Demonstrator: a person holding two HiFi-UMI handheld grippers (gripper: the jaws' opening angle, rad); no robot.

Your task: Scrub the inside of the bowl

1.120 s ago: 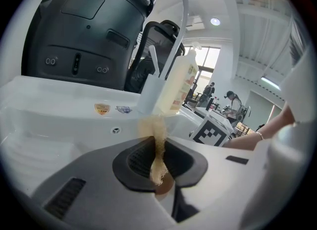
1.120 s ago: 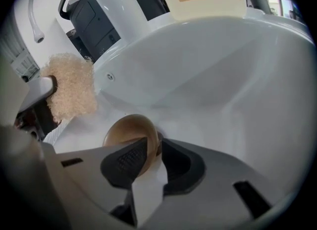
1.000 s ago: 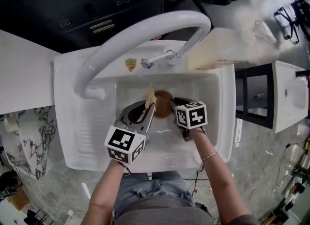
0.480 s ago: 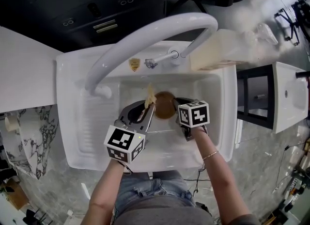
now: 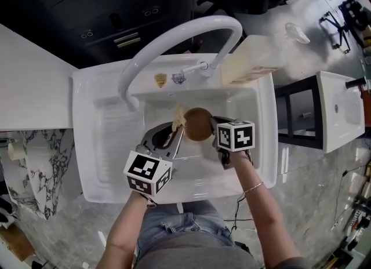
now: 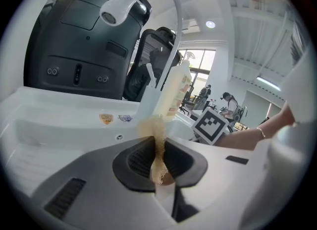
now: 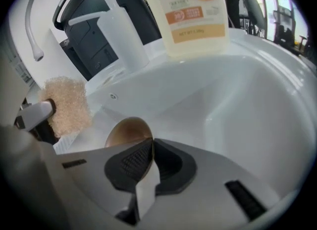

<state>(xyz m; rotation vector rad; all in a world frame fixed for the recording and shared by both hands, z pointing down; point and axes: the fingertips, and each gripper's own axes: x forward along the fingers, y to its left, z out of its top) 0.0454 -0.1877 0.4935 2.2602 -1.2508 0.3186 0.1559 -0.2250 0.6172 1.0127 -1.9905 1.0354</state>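
Before you is the white sink (image 5: 110, 140), and its basin holds everything you are working with. The curved white faucet (image 5: 174, 39) arches over its back rim. A pale soap bottle (image 5: 248, 59) with an orange label stands on the rim at the back right corner.

Your left hand-held gripper (image 5: 174, 133) reaches into the basin with its jaws clamped together on the sponge. Your right hand-held gripper (image 5: 211, 124) comes in from the other side, jaws closed on the bowl's rim.

The brown bowl (image 5: 198, 124) sits in the middle of the basin, held tilted, between the two grippers. The tan, grainy sponge (image 5: 179, 117) sticks up out of the left jaws, just beside the bowl's left edge.
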